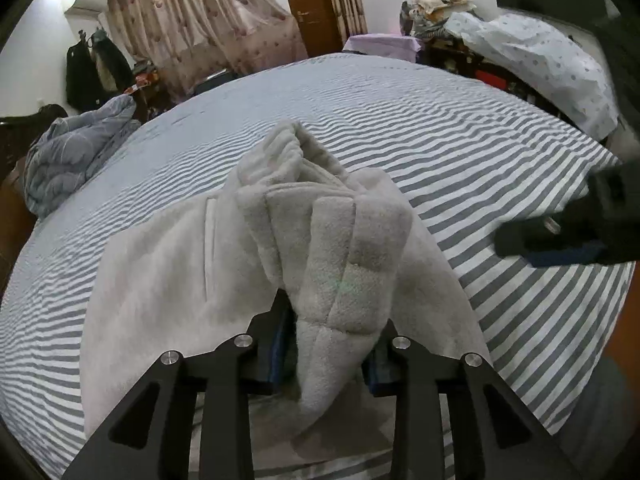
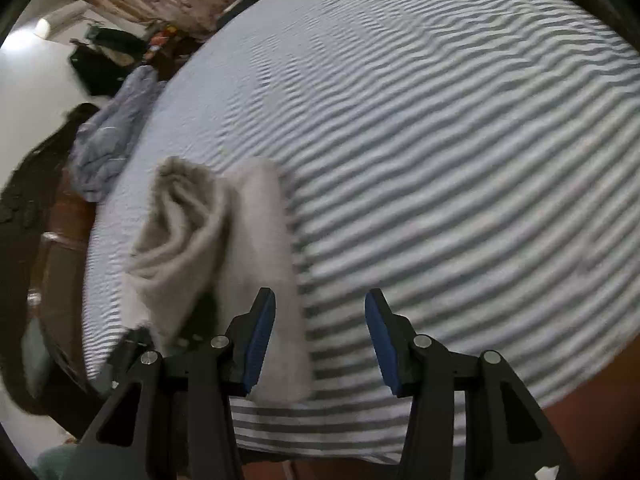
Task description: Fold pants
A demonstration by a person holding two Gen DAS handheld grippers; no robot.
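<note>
Pale grey fleece pants (image 1: 200, 264) lie on the striped bed, bunched into thick folds in the middle. My left gripper (image 1: 332, 344) is shut on a thick bundle of the pants' fabric, lifted off the bed. In the right wrist view the pants (image 2: 248, 240) lie to the left, partly raised into a crumpled peak. My right gripper (image 2: 320, 340) is open and empty, over the bed just right of the pants' edge. It also shows as a dark blurred shape at the right of the left wrist view (image 1: 568, 232).
The bed (image 1: 440, 140) has a grey and white striped sheet. A crumpled blue-grey quilt (image 1: 68, 152) sits at its left edge. A covered pile (image 1: 540, 60) stands beyond the far right side. The bed's near edge (image 2: 320, 436) is below my right gripper.
</note>
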